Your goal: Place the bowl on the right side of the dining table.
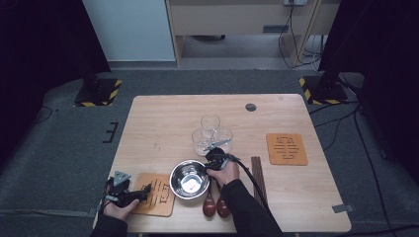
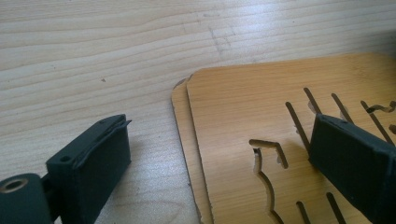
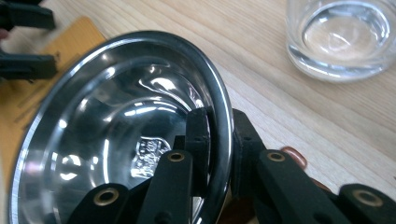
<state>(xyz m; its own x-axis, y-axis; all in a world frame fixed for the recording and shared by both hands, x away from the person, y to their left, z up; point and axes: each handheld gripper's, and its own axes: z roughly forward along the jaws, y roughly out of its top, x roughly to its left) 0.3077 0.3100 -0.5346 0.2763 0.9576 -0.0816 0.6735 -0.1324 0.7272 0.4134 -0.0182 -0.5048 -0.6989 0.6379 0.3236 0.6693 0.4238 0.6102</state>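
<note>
A shiny steel bowl (image 1: 189,180) (image 3: 116,116) stands at the front middle of the wooden table (image 1: 163,123). My right gripper (image 1: 207,166) (image 3: 219,119) is shut on the bowl's right rim, one jaw inside and one outside. At the front left lies a stack of two slotted wooden coasters (image 1: 157,195) (image 2: 243,107). My left gripper (image 1: 146,189) (image 2: 219,133) hovers open at the stack's left edge. One of its jaws is over the coasters and the other over bare table, with nothing gripped.
Three clear glasses (image 1: 211,133) (image 3: 341,37) cluster just behind the bowl. Two dark wooden spoons (image 1: 216,206) lie by the front edge under my right forearm. Dark chopsticks (image 1: 258,175) lie to the right, and another coaster (image 1: 286,148) sits beyond them.
</note>
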